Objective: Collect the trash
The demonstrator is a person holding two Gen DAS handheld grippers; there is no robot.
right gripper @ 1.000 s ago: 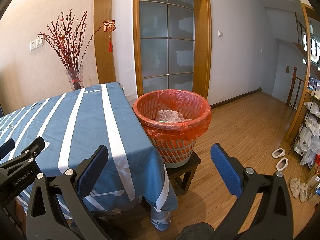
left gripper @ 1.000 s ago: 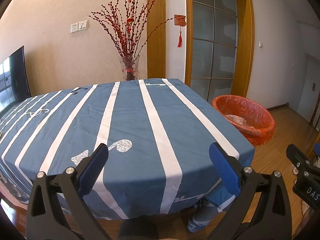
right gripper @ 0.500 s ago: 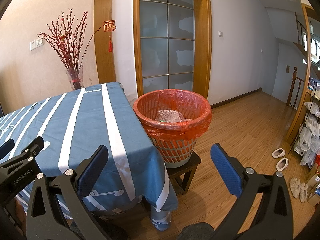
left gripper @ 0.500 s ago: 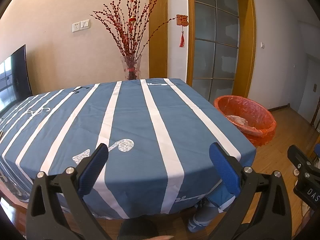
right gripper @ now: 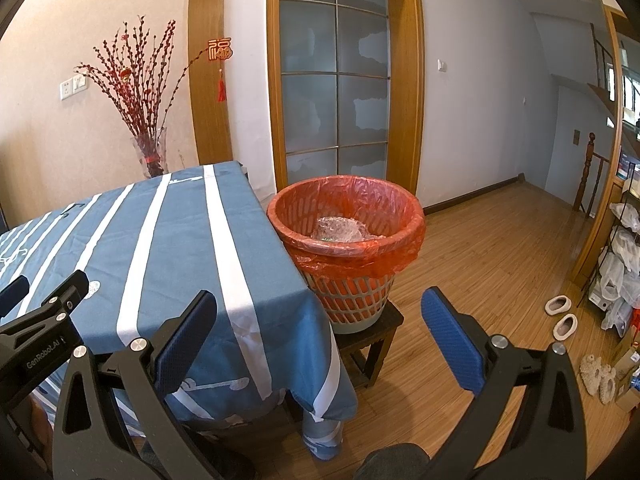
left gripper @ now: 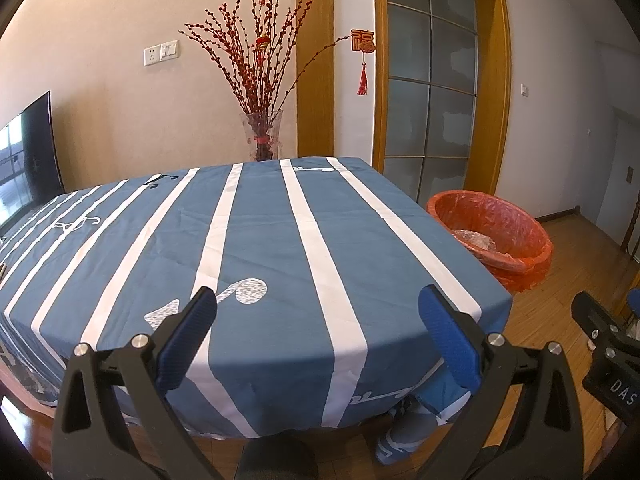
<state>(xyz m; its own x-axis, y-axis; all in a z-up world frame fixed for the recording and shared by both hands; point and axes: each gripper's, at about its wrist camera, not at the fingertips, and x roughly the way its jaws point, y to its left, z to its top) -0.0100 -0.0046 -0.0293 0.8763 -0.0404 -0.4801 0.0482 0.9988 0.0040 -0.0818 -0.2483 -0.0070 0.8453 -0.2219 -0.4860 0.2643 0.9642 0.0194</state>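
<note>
Orange-lined bin point(right gripper: 346, 236) holds crinkled clear plastic trash point(right gripper: 340, 229); both hand-held grippers spread, empty.

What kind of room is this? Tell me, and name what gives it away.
Most likely a home dining or living room: a table under a blue striped tablecloth, a vase of red branches, slippers on the wood floor, and a lined waste basket beside the table.

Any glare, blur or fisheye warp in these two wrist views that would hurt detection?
Left wrist: sharp, dark corner vignette; wooden door frame bows outward; TV screen reflects a window. Right wrist: sharp too, a sunlit patch washes out the blue-and-white striped tablecloth near its edge; crumpled clear plastic glints inside the orange-lined trash basket.
</note>
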